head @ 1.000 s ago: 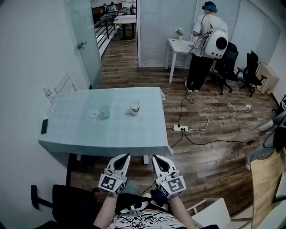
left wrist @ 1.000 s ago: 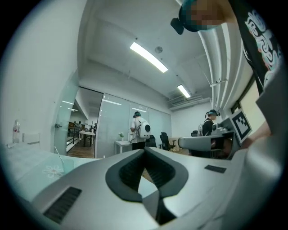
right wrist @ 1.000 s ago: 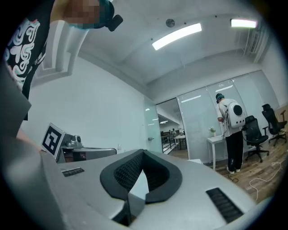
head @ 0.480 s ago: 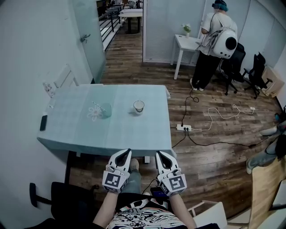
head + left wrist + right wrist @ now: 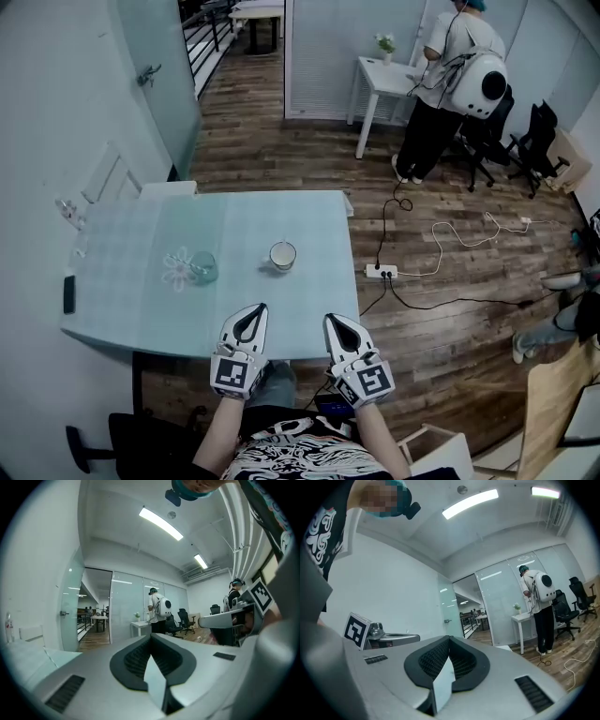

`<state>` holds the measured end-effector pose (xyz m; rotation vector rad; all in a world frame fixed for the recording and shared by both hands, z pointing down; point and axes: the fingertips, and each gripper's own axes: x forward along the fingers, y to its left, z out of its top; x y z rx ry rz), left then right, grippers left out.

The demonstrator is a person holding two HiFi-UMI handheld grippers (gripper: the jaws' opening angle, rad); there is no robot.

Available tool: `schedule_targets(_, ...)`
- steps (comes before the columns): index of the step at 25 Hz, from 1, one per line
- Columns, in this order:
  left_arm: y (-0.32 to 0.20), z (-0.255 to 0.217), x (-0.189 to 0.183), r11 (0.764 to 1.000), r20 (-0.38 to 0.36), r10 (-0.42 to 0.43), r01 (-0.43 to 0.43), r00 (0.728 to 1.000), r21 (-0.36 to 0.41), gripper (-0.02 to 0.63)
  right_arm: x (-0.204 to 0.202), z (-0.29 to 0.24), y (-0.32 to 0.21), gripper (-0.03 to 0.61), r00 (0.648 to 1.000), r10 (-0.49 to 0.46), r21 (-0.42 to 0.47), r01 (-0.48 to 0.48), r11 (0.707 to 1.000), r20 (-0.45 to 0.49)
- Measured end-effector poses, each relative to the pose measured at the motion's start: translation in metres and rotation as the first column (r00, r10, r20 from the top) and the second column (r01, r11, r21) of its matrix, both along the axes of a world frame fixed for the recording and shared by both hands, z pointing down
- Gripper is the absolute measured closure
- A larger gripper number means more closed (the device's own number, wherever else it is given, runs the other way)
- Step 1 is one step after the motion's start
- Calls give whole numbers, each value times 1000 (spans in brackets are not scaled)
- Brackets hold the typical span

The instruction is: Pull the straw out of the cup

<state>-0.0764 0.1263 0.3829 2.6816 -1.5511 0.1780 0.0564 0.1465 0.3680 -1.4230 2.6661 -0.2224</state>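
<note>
Left gripper (image 5: 255,311) and right gripper (image 5: 333,322) are both clenched, jaw tips together. Each gripper view shows that nothing is pinched between the jaws. Both hang side by side over the near edge of the table (image 5: 319,300), pointing toward its far side.

Location of task items: a white cup (image 5: 282,255) stands near the middle of the table, ahead of the grippers and apart from them. A tinted cup (image 5: 202,267) stands to its left, with a flower-shaped piece (image 5: 176,269) touching it. The straw itself is too small to make out. The flower-shaped piece may belong to it, but this cannot be confirmed.

Hazards, as judged from this position:

1. Wrong target. Two cups are present. An approach made before the straw is identified risks a grasp at the wrong vessel.
2. Closed jaws. A clenched gripper arriving at the cup would push it rather than take the straw, so the jaws must part first.
3. Cup dragged or tipped. Both cups look light. Pulling the straw at an angle, or without the other gripper steadying the cup, could lift the cup with it or knock it over.
4. Crushed straw. Too firm a pinch may flatten it.
5. Side contact. A dark flat object (image 5: 68,293) lies at the table's left edge, well apart from both cups, so the risk is low.
</note>
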Motion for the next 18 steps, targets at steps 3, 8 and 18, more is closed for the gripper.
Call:
schedule_targets(3, -46, 6, -9, 1000, 10, 15, -15, 1000, -9, 588, -13, 7, -44, 580, 999, -2, -24, 1, 1000, -35)
schedule_targets(8, -109, 25, -24, 998, -3, 34, -34, 999, -44, 588, -28, 24, -109, 581, 998, 15, -80, -20, 997, -69)
schedule_targets(18, -161, 51, -25, 987, 40, 89, -83, 995, -138, 588, -34, 39, -170, 580, 994, 35, -138, -49, 989, -108)
